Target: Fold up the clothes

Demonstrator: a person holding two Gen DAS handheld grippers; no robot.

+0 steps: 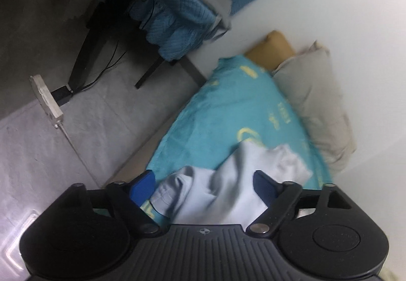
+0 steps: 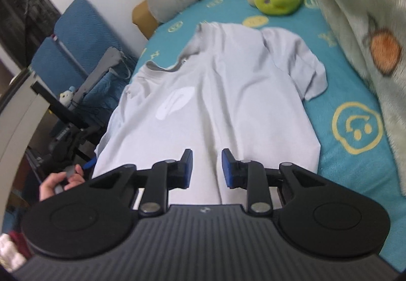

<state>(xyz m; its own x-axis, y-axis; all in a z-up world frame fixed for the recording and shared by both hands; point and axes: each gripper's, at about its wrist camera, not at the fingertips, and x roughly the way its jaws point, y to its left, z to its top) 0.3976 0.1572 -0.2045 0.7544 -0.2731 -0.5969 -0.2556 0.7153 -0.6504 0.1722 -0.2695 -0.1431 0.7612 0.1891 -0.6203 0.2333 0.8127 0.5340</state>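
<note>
Turquoise bedsheet (image 2: pixel 340 72) is lying under a pale T-shirt (image 2: pixel 203 93), which is spreading flat lengthwise. Left gripper (image 1: pixel 204 183) is gaping wide over the blurred shirt edge, grasping nothing. Right gripper (image 2: pixel 206 166) is hovering unclenched over the hem, its housing hiding the cloth below.

Pale lilac T-shirt (image 2: pixel 215 93) — spread flat, wrinkled, white chest logo — on bed.
</note>
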